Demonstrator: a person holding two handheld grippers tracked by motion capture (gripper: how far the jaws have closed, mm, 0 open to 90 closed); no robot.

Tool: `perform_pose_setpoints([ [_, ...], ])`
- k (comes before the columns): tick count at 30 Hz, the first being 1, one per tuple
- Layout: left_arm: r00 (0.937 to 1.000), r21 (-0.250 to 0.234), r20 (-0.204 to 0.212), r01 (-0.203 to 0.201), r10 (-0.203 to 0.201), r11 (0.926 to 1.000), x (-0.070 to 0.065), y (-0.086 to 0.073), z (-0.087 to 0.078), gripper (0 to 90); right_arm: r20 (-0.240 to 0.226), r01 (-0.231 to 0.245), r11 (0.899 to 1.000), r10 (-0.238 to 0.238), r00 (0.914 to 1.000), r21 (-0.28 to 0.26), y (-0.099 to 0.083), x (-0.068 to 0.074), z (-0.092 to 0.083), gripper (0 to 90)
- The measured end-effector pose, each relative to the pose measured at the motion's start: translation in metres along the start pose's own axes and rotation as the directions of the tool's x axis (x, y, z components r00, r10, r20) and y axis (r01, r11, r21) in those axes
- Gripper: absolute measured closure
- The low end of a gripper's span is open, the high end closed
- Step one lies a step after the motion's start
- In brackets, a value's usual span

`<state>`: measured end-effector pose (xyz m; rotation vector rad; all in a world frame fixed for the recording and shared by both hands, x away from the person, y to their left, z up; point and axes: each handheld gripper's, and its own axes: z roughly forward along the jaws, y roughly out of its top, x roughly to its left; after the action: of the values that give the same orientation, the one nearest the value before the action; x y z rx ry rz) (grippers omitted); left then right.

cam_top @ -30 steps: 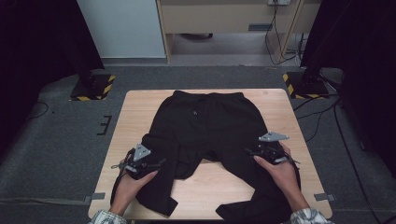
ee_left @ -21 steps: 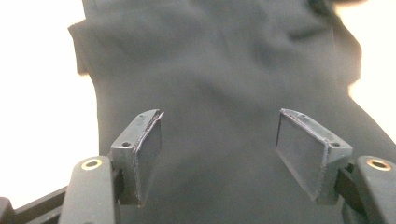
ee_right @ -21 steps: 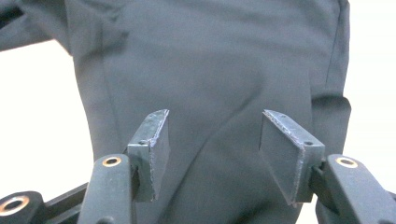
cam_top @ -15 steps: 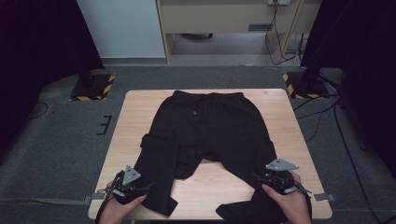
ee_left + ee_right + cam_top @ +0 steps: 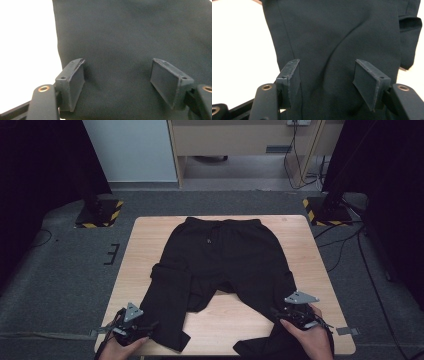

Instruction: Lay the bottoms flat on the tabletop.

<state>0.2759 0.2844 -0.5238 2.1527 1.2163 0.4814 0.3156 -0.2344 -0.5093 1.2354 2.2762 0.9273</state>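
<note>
Black trousers [image 5: 225,260] lie flat on the wooden table [image 5: 150,235], waistband at the far side and both legs running toward me. My left gripper [image 5: 146,326] sits at the near left corner beside the left leg's hem. In the left gripper view its jaws [image 5: 117,67] stand wide apart over the black cloth [image 5: 125,32], pads clear of it. My right gripper [image 5: 278,313] rests over the lower right leg near the table's front edge. Its jaws [image 5: 327,66] are open too, straddling a creased stretch of the leg [image 5: 337,37].
Two stand bases with yellow-black stripes sit on the grey carpet, one behind the table's left corner [image 5: 100,215] and one behind its right corner [image 5: 322,210]. Cables [image 5: 350,240] trail across the floor on the right. A pale cabinet [image 5: 240,140] stands at the back.
Both hands have slid down the trouser legs toward the table's near edge, the left one also outward to the corner. The trousers lie as before.
</note>
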Motion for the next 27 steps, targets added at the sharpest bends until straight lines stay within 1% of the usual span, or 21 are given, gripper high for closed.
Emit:
perform_pose_setpoints([
  [1, 0.9999, 0.001, -0.010, 0.013, -0.012, 0.9999, 0.000, 0.001, -0.001, 26.8, 0.000, 0.000, 1.000, 0.000, 1.0000, 0.000, 0.000, 0.000, 0.000, 38.1],
  [2, 0.9997, 0.001, -0.019, 0.016, -0.016, 0.9999, 0.001, 0.001, -0.002, 34.2, 0.002, -0.008, 1.000, 0.008, 1.0000, 0.004, -0.001, -0.001, 0.000, 37.9],
  [3, 0.9998, 0.008, -0.008, 0.016, -0.016, 0.9998, 0.003, 0.002, -0.004, 51.8, 0.002, -0.017, 1.000, 0.017, 0.9999, 0.002, -0.001, -0.001, -0.001, 37.7],
  [5, 0.9999, 0.011, -0.010, 0.011, -0.011, 0.9999, 0.003, 0.003, -0.004, 63.7, 0.001, -0.011, 1.000, 0.011, 0.9999, 0.000, 0.000, -0.002, 0.000, 37.5],
  [9, 0.9988, 0.044, 0.012, -0.048, 0.047, 0.9979, 0.002, 0.011, -0.004, 86.6, 0.002, -0.005, 1.000, 0.005, 1.0000, 0.010, 0.000, -0.002, 0.001, 35.8],
  [11, 0.9987, 0.037, 0.020, -0.047, 0.046, 0.9982, 0.003, 0.012, -0.006, 89.5, 0.008, -0.012, 1.000, 0.011, 0.9999, 0.008, -0.001, -0.003, 0.001, 35.6],
  [12, 0.9983, 0.004, 0.039, -0.044, 0.044, 0.9990, 0.002, 0.013, -0.011, 89.7, 0.007, -0.009, 1.000, 0.009, 0.9999, 0.008, -0.001, -0.004, 0.001, 35.4],
  [13, 0.9983, 0.004, 0.039, -0.044, 0.044, 0.9990, 0.002, 0.013, -0.011, 89.7, 0.011, -0.012, 1.000, 0.012, 0.9999, 0.005, 0.000, -0.005, 0.000, 35.2],
  [15, 0.9969, -0.055, 0.065, -0.039, 0.043, 0.9977, -0.001, 0.021, -0.021, 89.8, 0.016, -0.024, 1.000, 0.024, 0.9996, 0.002, 0.000, -0.005, 0.000, 34.5],
  [16, 0.9969, -0.055, 0.065, -0.039, 0.043, 0.9977, -0.001, 0.021, -0.021, 89.8, 0.016, -0.024, 1.000, 0.024, 0.9996, 0.002, 0.000, -0.005, 0.000, 34.5],
  [17, 0.9960, -0.089, 0.077, -0.038, 0.044, 0.9954, -0.002, 0.028, -0.025, 89.8, 0.023, -0.031, 1.000, 0.031, 0.9992, -0.002, 0.000, -0.006, -0.001, 34.2],
  [18, 0.9946, -0.122, 0.087, -0.047, 0.058, 0.9914, -0.003, 0.045, -0.027, 89.8, 0.026, -0.036, 0.999, 0.036, 0.9990, -0.002, 0.000, -0.006, -0.001, 34.1],
  [19, 0.9946, -0.122, 0.087, -0.047, 0.058, 0.9914, -0.003, 0.045, -0.027, 89.9, 0.026, -0.036, 0.999, 0.036, 0.9990, -0.002, 0.000, -0.006, -0.001, 34.1],
  [20, 0.9935, -0.142, 0.099, -0.042, 0.056, 0.9890, -0.002, 0.058, -0.025, 89.9, 0.027, -0.035, 0.999, 0.035, 0.9990, -0.003, 0.000, -0.007, -0.001, 34.0],
  [21, 0.9920, -0.157, 0.115, -0.033, 0.052, 0.9871, -0.002, 0.070, -0.021, 89.9, 0.032, -0.041, 0.999, 0.041, 0.9986, 0.000, -0.001, -0.008, -0.001, 33.6],
  [22, 0.9907, -0.173, 0.127, -0.027, 0.049, 0.9845, -0.002, 0.090, -0.011, 89.8, 0.036, -0.043, 0.999, 0.043, 0.9985, 0.001, -0.001, -0.008, -0.001, 33.4],
  [23, 0.9907, -0.173, 0.127, -0.027, 0.049, 0.9845, -0.002, 0.090, -0.011, 89.9, 0.036, -0.043, 0.999, 0.043, 0.9985, 0.001, -0.001, -0.008, -0.001, 33.4],
  [24, 0.9924, -0.167, 0.112, -0.032, 0.051, 0.9854, -0.001, 0.110, 0.006, 89.9, 0.038, -0.042, 0.999, 0.042, 0.9984, 0.000, -0.001, -0.008, -0.001, 33.3],
  [25, 0.9924, -0.167, 0.112, -0.032, 0.051, 0.9854, -0.001, 0.110, 0.006, 89.8, 0.038, -0.042, 0.999, 0.042, 0.9984, 0.000, -0.001, -0.008, -0.001, 33.3],
  [26, 0.9946, -0.160, 0.095, -0.027, 0.043, 0.9868, 0.000, 0.121, 0.021, 89.8, 0.039, -0.041, 0.999, 0.041, 0.9984, 0.000, -0.001, -0.008, -0.001, 33.2],
  [27, 0.9962, -0.142, 0.085, -0.004, 0.016, 0.9899, 0.002, 0.133, 0.045, 89.8, 0.043, -0.036, 0.999, 0.036, 0.9984, 0.005, -0.001, -0.008, -0.001, 32.8],
])
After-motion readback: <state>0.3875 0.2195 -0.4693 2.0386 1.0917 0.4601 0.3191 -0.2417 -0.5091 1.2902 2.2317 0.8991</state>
